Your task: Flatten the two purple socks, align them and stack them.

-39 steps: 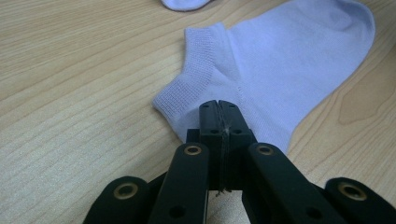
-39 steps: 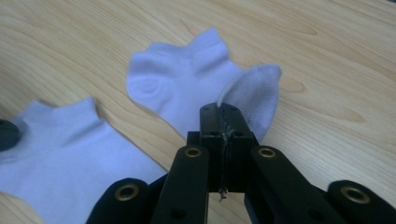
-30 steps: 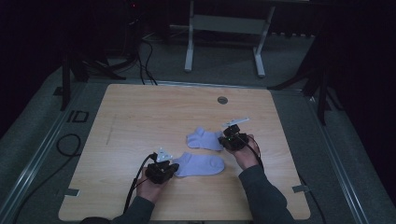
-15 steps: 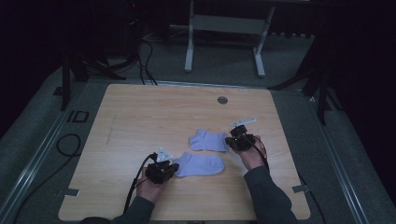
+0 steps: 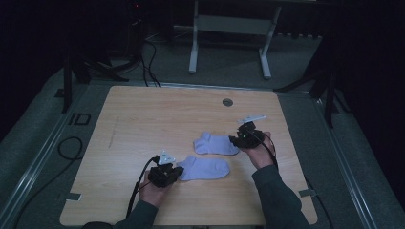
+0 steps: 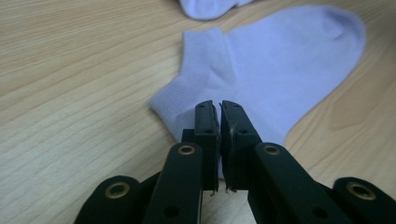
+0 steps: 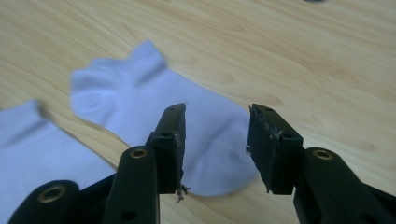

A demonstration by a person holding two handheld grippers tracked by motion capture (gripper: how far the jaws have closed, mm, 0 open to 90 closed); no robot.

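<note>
Left gripper [image 6: 219, 112]: jaws pressed together, only a hairline gap, tips at the cuff end of the near sock [image 6: 275, 70]. Whether cloth is pinched between them cannot be told; a thin edge may be caught.

Right gripper [image 7: 217, 140]: jaws spread, straddling the rounded toe end of the far sock [image 7: 154, 107], not yet closed on it.

Near sock [image 5: 204, 168]: pale lilac ankle sock, flat on the worktop [image 5: 143, 124], cuff toward left gripper [image 5: 165, 174]. Far sock [image 5: 216, 144]: same kind, just beyond it, nearly touching, toe toward right gripper [image 5: 244, 138].

Handling, judged: very light, limp knit, no stiffness; likely to drape and fold if lifted by one point. Not fragile, not slippery against wood grain. Best hold probably the ribbed cuff, thicker and easier to pinch; toe edge also workable if jaws come in low. Flat cloth hard to get under; risk of jaws scraping worktop or catching one layer only.

Containers: none seen on worktop. Small round dark fitting [image 5: 228, 102] near far edge, nothing in it discernible.
</note>
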